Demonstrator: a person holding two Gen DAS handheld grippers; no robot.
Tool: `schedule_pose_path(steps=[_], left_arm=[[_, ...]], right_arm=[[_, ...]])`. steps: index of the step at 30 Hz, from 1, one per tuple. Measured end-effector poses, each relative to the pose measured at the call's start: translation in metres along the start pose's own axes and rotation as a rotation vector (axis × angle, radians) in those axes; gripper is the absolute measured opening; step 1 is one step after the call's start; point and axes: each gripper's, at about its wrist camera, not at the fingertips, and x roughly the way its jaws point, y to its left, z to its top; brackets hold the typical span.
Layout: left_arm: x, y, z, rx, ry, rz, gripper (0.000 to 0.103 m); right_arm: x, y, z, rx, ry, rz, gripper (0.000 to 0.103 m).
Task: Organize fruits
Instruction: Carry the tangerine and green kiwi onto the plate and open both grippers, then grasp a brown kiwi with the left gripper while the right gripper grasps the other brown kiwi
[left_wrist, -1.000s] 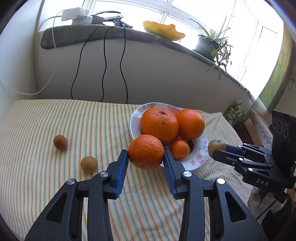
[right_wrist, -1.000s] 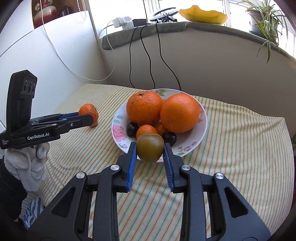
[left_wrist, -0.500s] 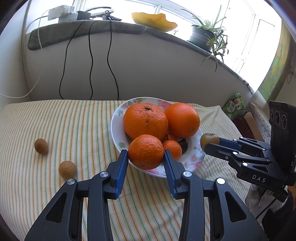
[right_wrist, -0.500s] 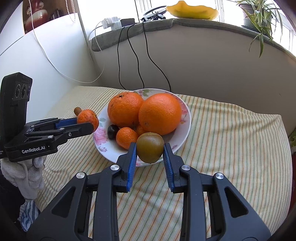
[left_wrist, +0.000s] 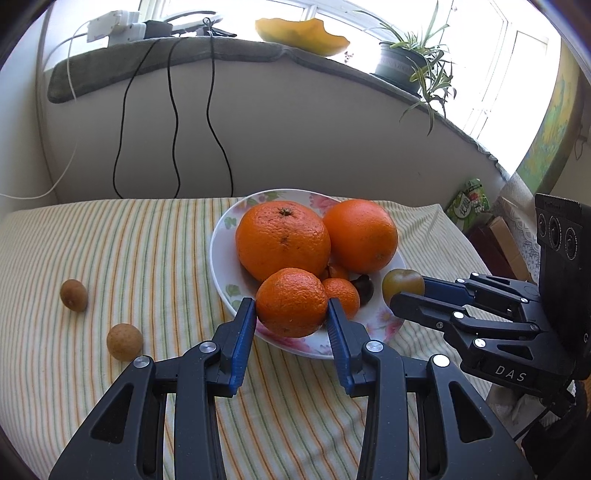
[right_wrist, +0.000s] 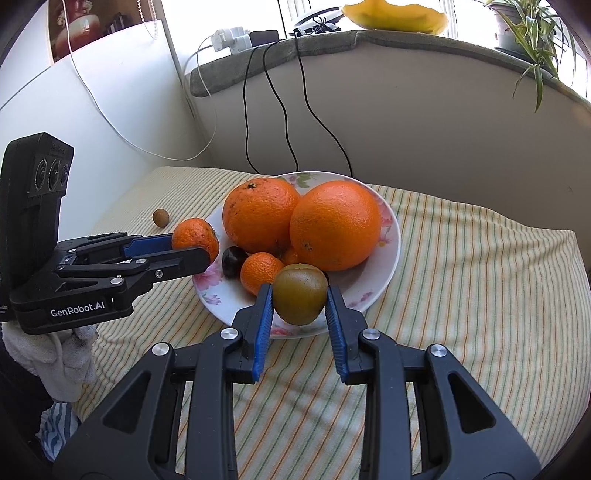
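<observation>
Over the near rim of a flowered plate on a striped cloth, two hand-held grippers each carry a fruit, ready, it appears, to add them to the pile. Left gripper is clamped on a tangerine, its blue pads pressing the fruit's sides; the tangerine hangs above the plate's 6 o'clock edge in the left wrist view, just short of the small tangerine already lying there. Right gripper is clamped on a greenish-brown fruit, held likewise above the near rim in its own view.

Two big oranges fill the plate's far half, from 10 to 2 o'clock, with a dark plum tucked below them. Free room looks to be only along the near edge, so each fruit's drop spot lies straight ahead at 12 o'clock from its gripper and slightly down. Both round loads have no long axis to mind. Neither hand is clearly nearer; they flank the plate, the right one coming in from 3 o'clock in the left view.

Two brown longans lie on the cloth at 9 o'clock from the plate, well apart from it, not yet gathered. A windowsill with cables and a potted plant stands behind.
</observation>
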Motion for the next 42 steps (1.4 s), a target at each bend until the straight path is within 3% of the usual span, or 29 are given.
schedule_pose_path(steps=[6, 7, 8, 9, 10, 16, 42], left_arm=[[0.000, -0.001, 0.001, 0.003, -0.001, 0.006, 0.039], [0.000, -0.001, 0.001, 0.003, -0.001, 0.010, 0.043], [-0.001, 0.000, 0.001, 0.000, -0.007, 0.010, 0.061], [-0.004, 0.001, 0.001, -0.005, -0.018, 0.012, 0.070], [-0.006, 0.002, 0.002, -0.010, -0.026, 0.012, 0.070], [-0.011, 0.004, 0.005, -0.020, -0.037, 0.025, 0.072], [-0.031, 0.002, 0.000, -0.003, -0.060, 0.062, 0.078]], right_arm=[[0.000, 0.004, 0.001, -0.014, -0.002, -0.008, 0.033], [0.000, 0.004, 0.001, -0.016, -0.005, -0.011, 0.042], [-0.002, 0.005, 0.001, -0.019, -0.013, -0.014, 0.049], [-0.004, 0.006, 0.001, -0.023, -0.024, -0.017, 0.064], [-0.006, 0.007, 0.001, -0.028, -0.034, -0.017, 0.074], [-0.013, 0.017, 0.002, -0.075, -0.057, -0.046, 0.091], [-0.027, 0.032, -0.002, -0.094, -0.049, -0.078, 0.098]])
